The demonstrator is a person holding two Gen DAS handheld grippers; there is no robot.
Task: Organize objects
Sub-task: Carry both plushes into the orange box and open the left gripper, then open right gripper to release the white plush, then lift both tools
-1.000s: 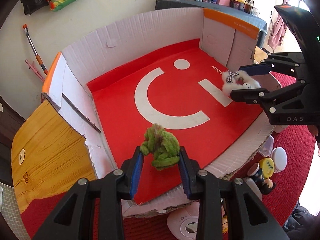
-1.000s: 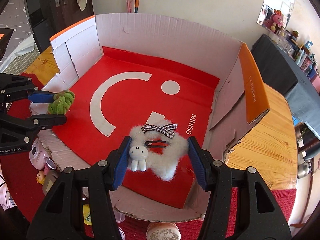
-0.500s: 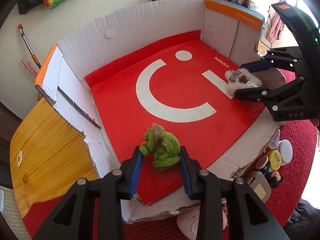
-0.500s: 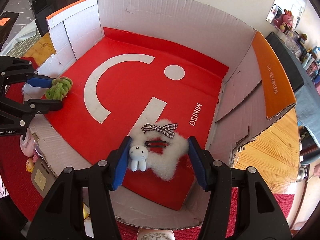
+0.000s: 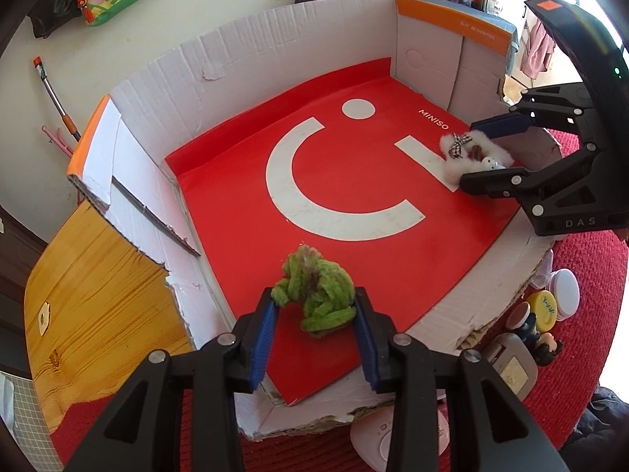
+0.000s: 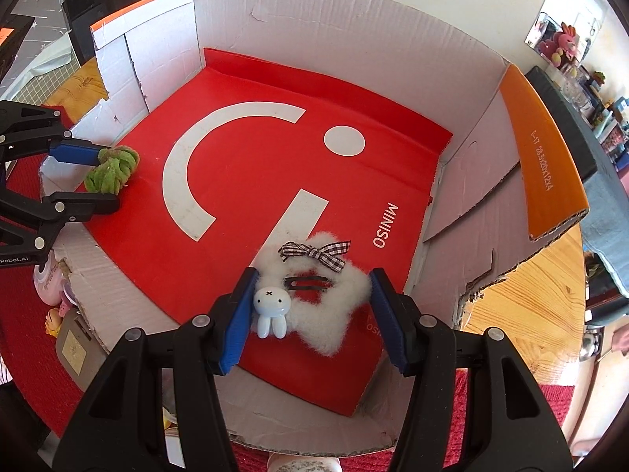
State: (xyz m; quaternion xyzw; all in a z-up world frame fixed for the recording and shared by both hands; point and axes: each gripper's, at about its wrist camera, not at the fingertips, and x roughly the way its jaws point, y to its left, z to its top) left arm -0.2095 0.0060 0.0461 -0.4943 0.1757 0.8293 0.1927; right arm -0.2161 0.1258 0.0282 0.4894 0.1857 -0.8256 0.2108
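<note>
A green fuzzy scrunchie (image 5: 318,299) sits between the fingers of my left gripper (image 5: 316,314), which is shut on it just over the near left part of the red-lined cardboard box (image 5: 251,78). It also shows in the right wrist view (image 6: 112,169). My right gripper (image 6: 310,299) is shut on a white fluffy hair accessory (image 6: 334,299) with a checked bow, a dark clip and a small white bunny (image 6: 271,306), held low over the box's right side. The left wrist view shows it too (image 5: 471,155).
The box floor is a red sheet (image 6: 275,181) with a white logo. Small jars, a figurine and a compact (image 5: 546,314) lie on the red rug outside the near wall. A wooden table (image 5: 90,295) stands left of the box.
Both grippers have moved a little further in over the box with their items still held; the box appears lower and closer in both views.
</note>
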